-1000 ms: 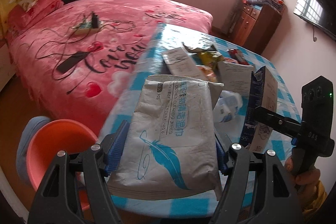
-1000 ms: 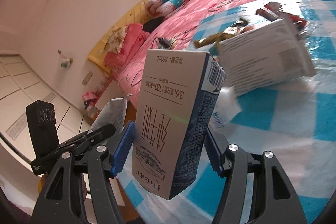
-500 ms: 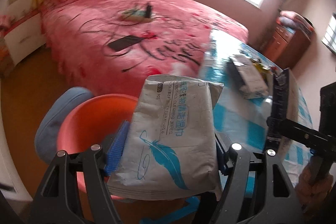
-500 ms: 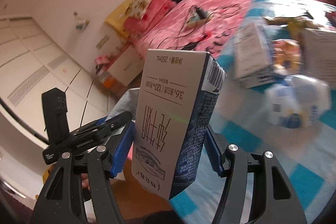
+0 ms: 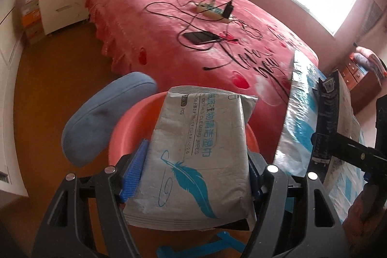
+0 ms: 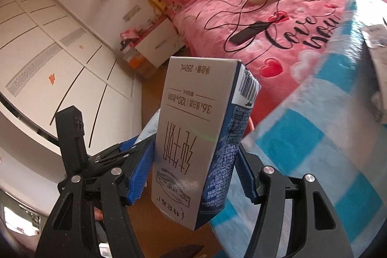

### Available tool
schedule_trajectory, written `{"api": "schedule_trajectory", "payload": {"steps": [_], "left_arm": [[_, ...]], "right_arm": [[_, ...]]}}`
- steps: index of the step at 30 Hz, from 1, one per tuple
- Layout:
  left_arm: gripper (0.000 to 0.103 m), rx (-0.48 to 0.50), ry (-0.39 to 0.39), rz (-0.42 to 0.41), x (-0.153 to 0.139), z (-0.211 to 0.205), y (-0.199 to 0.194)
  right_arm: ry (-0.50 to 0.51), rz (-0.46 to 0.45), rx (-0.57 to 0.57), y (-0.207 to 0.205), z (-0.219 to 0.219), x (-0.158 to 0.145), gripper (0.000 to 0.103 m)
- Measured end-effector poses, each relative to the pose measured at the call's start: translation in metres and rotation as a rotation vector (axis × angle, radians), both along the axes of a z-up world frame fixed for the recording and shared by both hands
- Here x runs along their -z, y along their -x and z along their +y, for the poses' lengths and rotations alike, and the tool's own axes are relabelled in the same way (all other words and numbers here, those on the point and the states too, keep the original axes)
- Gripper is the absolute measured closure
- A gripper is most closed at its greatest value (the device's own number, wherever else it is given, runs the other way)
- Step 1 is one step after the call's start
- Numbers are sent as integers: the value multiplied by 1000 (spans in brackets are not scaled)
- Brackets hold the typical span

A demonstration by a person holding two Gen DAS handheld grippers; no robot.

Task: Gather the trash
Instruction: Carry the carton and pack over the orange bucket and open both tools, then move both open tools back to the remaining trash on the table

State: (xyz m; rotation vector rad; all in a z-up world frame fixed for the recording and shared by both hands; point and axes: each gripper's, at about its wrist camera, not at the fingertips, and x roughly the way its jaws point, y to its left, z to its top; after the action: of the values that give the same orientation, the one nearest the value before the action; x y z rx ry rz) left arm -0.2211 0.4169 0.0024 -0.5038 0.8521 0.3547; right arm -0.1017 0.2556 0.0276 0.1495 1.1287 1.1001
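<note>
Grey foil, printed with a teal feather, is filling the left claw (image 5: pixel 193 177): its blue pads are pinching a pack of cleaning wipes (image 5: pixel 199 156) directly above an orange plastic basin (image 5: pixel 125 134) sitting on the floor beside a blue cushioned seat (image 5: pixel 101 122). The right claw (image 6: pixel 193 175) is clamping a 250 mL milk carton (image 6: pixel 196 139), holding it upside down in the air just off the edge of the blue-checked counter (image 6: pixel 302 144). Behind both, a pink bed (image 5: pixel 217 23) is carrying a power strip (image 5: pixel 212 11), a phone (image 5: pixel 200 37) and tangled black cables.
</note>
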Motion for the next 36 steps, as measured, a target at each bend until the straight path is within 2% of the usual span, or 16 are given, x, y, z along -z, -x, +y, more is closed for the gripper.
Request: {"api": "schedule_trajectory", "payload": {"steps": [8, 9, 10, 12, 16, 22, 36], "left_arm": [[31, -25, 17, 14, 13, 9, 4], [31, -28, 11, 27, 15, 9, 2], [28, -34, 4, 44, 17, 9, 1], [24, -41, -5, 69, 20, 10, 1], [22, -60, -35, 87, 22, 10, 2], [22, -45, -88, 69, 13, 3, 0], [22, 56, -139, -22, -27, -36, -22]], "right_arm": [[30, 12, -57, -1, 38, 8, 37], [39, 3, -59, 0, 41, 8, 32], [55, -13, -51, 0, 45, 9, 21], [69, -32, -23, -3, 45, 11, 15], [50, -31, 42, -11, 28, 8, 15], [44, -127, 140, -13, -7, -11, 15], [62, -224, 257, -4, -68, -31, 14]]}}
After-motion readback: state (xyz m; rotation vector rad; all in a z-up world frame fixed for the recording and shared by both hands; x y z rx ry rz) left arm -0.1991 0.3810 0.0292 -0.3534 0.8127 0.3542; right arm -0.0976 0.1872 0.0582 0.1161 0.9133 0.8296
